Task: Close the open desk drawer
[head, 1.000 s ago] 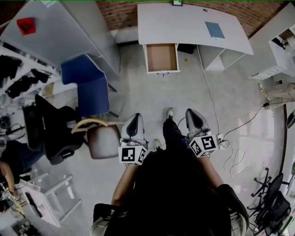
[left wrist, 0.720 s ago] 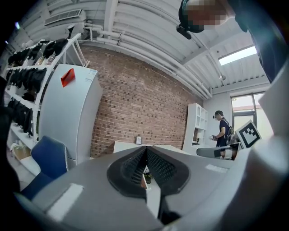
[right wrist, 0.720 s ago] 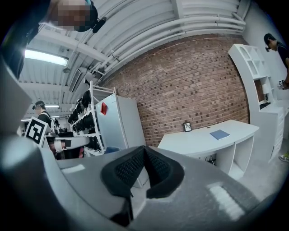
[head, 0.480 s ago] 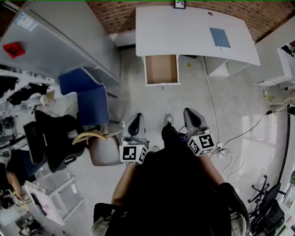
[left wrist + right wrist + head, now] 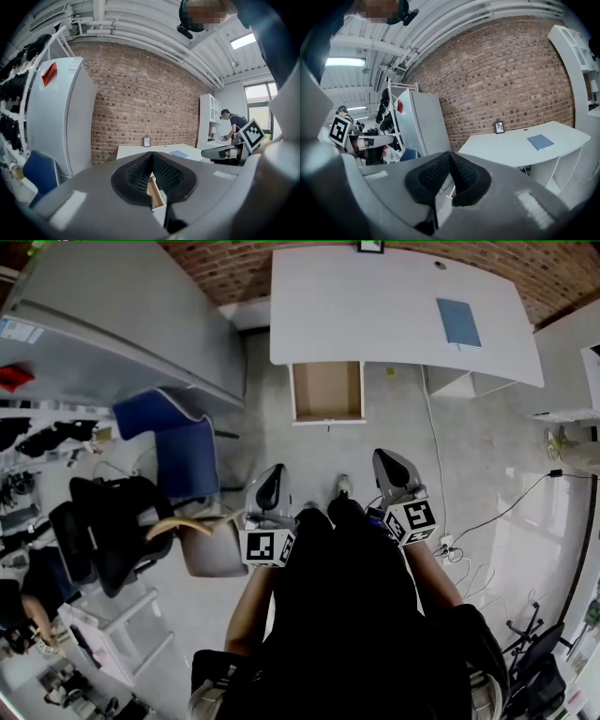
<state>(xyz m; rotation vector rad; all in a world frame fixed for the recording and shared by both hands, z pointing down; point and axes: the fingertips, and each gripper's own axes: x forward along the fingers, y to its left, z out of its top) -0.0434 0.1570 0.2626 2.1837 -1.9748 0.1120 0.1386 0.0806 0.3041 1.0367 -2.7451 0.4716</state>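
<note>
A white desk (image 5: 375,306) stands against the brick wall at the top of the head view. Its drawer (image 5: 326,390) is pulled out toward me, showing a bare brown bottom. My left gripper (image 5: 273,486) and right gripper (image 5: 391,468) are held side by side in front of me, both shut with nothing between the jaws, some way short of the drawer. In the left gripper view the shut jaws (image 5: 151,161) point at the desk (image 5: 154,151); a slice of the drawer (image 5: 153,193) shows below them. In the right gripper view the shut jaws (image 5: 450,164) hide the drawer.
A blue notebook (image 5: 458,322) lies on the desk. A blue chair (image 5: 178,442), a black chair (image 5: 108,526) and a small stool (image 5: 211,545) stand at my left. Cables and a power strip (image 5: 448,545) lie on the floor at right. A white cabinet (image 5: 63,117) stands left.
The desk and drawer have come nearer and lower in the head view as I walked toward them. Both grippers kept their place in front of me and stayed shut.
</note>
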